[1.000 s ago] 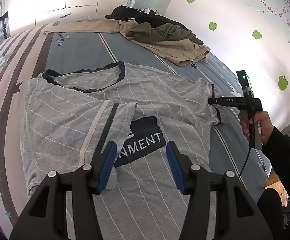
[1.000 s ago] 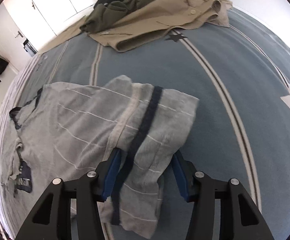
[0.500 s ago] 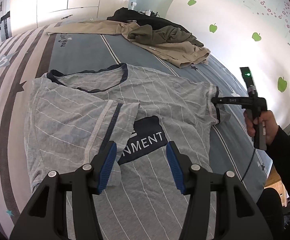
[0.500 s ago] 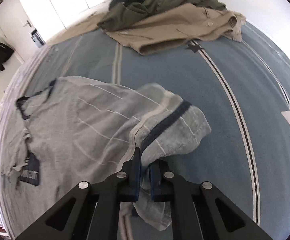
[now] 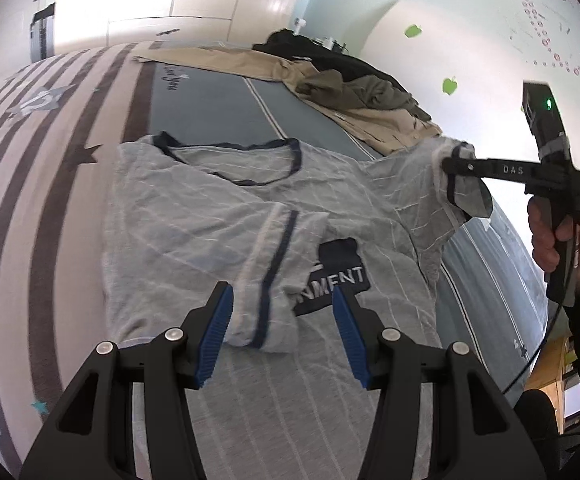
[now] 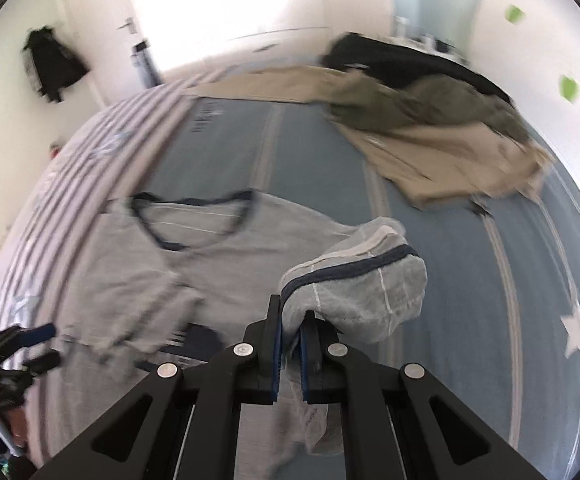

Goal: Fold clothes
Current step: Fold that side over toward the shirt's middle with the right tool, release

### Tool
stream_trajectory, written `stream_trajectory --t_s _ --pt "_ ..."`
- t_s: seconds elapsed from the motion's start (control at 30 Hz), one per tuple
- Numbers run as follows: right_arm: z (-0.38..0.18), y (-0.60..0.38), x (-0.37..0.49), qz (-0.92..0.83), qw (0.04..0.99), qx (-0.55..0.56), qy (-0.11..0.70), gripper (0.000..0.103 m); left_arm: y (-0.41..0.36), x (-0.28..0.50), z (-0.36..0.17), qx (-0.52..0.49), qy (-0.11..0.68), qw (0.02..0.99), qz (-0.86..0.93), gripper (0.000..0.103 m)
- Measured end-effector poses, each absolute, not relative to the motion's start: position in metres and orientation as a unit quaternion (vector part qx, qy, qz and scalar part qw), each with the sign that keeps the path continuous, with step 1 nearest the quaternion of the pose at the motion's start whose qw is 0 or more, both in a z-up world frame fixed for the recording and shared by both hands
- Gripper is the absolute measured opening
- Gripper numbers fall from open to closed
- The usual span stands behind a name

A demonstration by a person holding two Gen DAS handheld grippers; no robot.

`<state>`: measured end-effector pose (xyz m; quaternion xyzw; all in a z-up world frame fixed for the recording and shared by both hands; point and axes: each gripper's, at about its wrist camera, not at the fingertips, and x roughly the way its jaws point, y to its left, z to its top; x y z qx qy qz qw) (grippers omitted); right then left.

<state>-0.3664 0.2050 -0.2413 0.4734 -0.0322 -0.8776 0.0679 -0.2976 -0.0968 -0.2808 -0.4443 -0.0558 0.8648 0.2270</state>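
Left gripper point(image 5: 282, 330) hovers over the folded-in left sleeve point(image 5: 268, 280), jaws wide apart, holding nothing. The grey pinstriped cotton T-shirt point(image 5: 194, 216) lies face-up on the blue striped bedspread point(image 5: 218, 108); judged light, limp, non-slippery, best taken at hems. Right gripper point(image 6: 290, 334) is clamped on the right sleeve point(image 6: 361, 292), lifted clear.
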Motion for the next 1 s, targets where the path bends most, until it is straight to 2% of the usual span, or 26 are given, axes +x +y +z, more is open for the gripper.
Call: stream_trajectory --t_s 0.17,0.27,0.43,0.53,0.73,1.0 --pt "-0.246 0.119 -0.386 -0.863 0.108 0.493 0.015 0.007 -0.124 -0.295 -0.279 -0.443 -0.073 0.211 0.868 0.049" --pt "-0.263 0.089 -0.389 -0.842 0.132 0.522 0.019 0.012 -0.133 -0.293 -0.28 -0.444 -0.078 0.208 0.868 0.049" --pt "-0.264 0.07 -0.372 -0.837 0.174 0.519 0.021 0.035 -0.136 -0.29 -0.283 -0.444 -0.075 0.208 0.868 0.049" --pt "-0.258 0.091 -0.365 -0.846 0.158 0.509 0.01 0.042 -0.132 -0.291 -0.284 -0.447 -0.075 0.21 0.866 0.049" --pt "-0.294 0.149 -0.369 -0.832 0.102 0.544 -0.025 0.043 -0.117 -0.292 -0.285 -0.45 -0.068 0.214 0.864 0.049" --pt "-0.363 0.166 -0.352 -0.797 0.108 0.592 -0.052 0.043 -0.119 -0.3 -0.286 -0.451 -0.068 0.202 0.867 0.05"
